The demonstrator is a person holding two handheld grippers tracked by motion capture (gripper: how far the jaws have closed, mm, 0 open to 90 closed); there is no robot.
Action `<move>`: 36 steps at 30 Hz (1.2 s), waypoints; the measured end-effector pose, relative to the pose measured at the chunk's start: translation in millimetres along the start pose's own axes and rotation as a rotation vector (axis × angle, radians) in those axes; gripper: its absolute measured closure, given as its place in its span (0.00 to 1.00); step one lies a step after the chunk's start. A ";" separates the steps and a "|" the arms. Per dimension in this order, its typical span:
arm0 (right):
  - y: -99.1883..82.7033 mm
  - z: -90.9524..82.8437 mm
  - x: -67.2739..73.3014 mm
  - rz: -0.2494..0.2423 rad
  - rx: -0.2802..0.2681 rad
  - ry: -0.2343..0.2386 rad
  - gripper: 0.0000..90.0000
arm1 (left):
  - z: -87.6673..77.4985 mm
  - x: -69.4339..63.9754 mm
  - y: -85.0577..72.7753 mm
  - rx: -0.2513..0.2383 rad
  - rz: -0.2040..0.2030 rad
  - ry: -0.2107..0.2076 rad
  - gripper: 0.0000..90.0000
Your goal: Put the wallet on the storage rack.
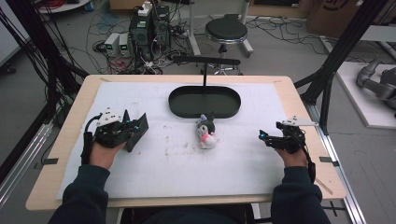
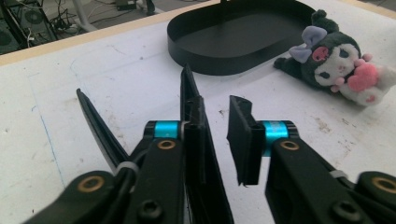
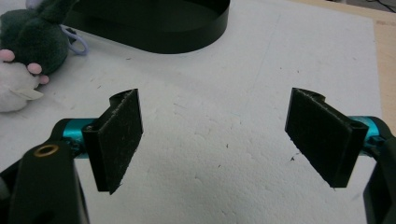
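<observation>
One plush toy [image 1: 205, 132] lies mid-counter [image 1: 70, 140], its long axis running 12 to 6, head toward the black oval tray [image 1: 204, 101]. Left gripper [image 1: 135, 130], at the toy's 9, points toward 2, empty, jaws slightly apart. Right gripper [image 1: 262, 136], at its 3, points toward 9, released wide.

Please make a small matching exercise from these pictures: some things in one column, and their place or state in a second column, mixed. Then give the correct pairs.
Things:
1. tray
2. plush toy
3. left gripper
4. right gripper

Places or states:
A. lies on the white mat, just in front of the tray
B. black, oval, nothing in it
C. jaws wide apart, holding nothing
D. jaws only a narrow gap apart

Pairs: 1-B, 2-A, 3-D, 4-C
</observation>
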State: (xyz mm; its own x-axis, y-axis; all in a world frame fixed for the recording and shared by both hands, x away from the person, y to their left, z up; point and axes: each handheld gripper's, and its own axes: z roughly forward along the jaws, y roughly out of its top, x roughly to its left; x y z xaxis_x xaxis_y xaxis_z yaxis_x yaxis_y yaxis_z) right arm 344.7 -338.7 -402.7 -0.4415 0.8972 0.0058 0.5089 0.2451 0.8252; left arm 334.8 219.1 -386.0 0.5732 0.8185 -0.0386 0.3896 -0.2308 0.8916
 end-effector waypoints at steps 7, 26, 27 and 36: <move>-0.1 0.0 -0.2 0.001 0.001 0.003 0.22 | -4.1 -0.1 1.0 -0.073 0.002 0.018 0.74; 0.0 0.1 -0.9 -0.004 0.000 0.006 0.22 | -16.3 -3.4 -17.2 -0.114 -0.118 0.222 0.21; -0.1 0.0 -0.5 0.001 0.001 0.008 0.22 | -13.2 -4.4 -18.8 -0.089 -0.122 0.229 0.21; -0.1 0.7 -0.2 -0.005 0.003 0.009 0.22 | -1.6 1.6 -31.2 0.025 -0.144 0.219 0.37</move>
State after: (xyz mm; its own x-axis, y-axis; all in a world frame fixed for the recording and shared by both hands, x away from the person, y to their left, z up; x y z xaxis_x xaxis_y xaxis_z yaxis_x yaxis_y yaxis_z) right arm 345.2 -338.7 -403.2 -0.4506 0.8927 0.0071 0.5090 0.2504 0.8235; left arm 322.4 228.4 -413.2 0.3424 0.9374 -0.0630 0.4753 -0.1150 0.8723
